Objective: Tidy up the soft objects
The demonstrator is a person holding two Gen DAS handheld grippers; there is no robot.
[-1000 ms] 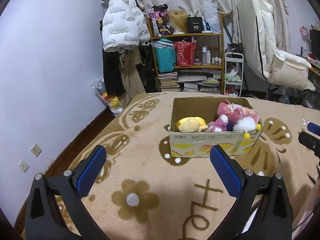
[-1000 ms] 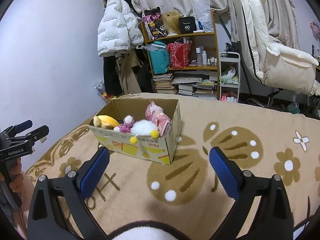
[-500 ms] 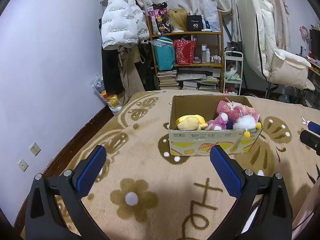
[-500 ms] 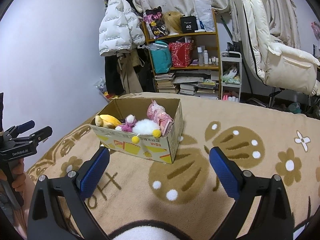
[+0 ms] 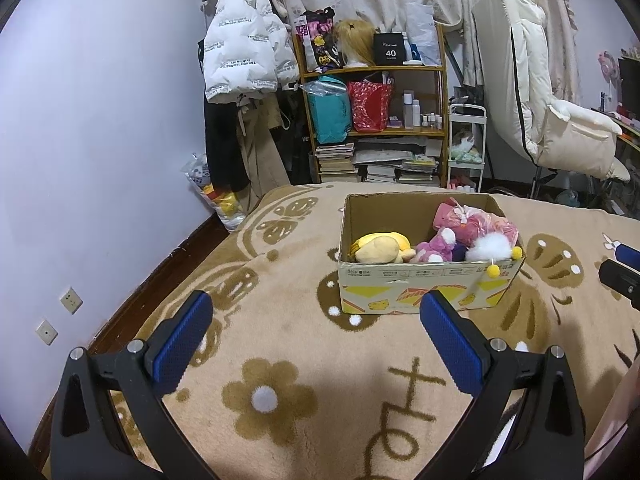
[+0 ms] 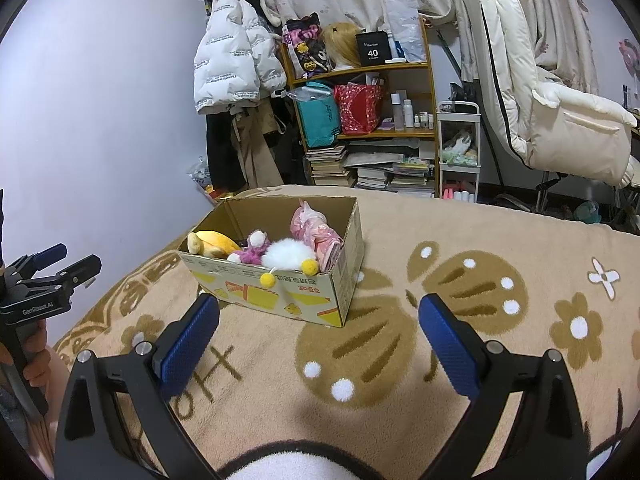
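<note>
A cardboard box [image 5: 424, 292] [image 6: 276, 292] stands on the beige patterned blanket. Inside it lie a yellow plush [image 5: 380, 248] [image 6: 212, 242], a purple plush [image 5: 436, 246] [image 6: 254, 250], a white fluffy toy with yellow pompoms [image 5: 490, 248] [image 6: 286, 256] and a pink bagged toy [image 5: 472, 222] [image 6: 316, 228]. My left gripper [image 5: 316, 316] is open and empty, short of the box. My right gripper [image 6: 318, 318] is open and empty too, just in front of the box's near corner. In the right wrist view the left gripper [image 6: 60, 266], held by a hand, shows at the far left.
The blanket [image 5: 280, 340] covers a bed whose left edge drops to a dark floor along the purple wall. Behind stand a cluttered wooden shelf [image 5: 376, 120], hanging coats [image 5: 244, 56], a small white cart [image 5: 466, 148] and a cream recliner chair [image 5: 560, 120].
Both grippers have drawn back slightly and lifted, so the box sits a little lower in each view. Both remain open and empty. The toys have not moved.
</note>
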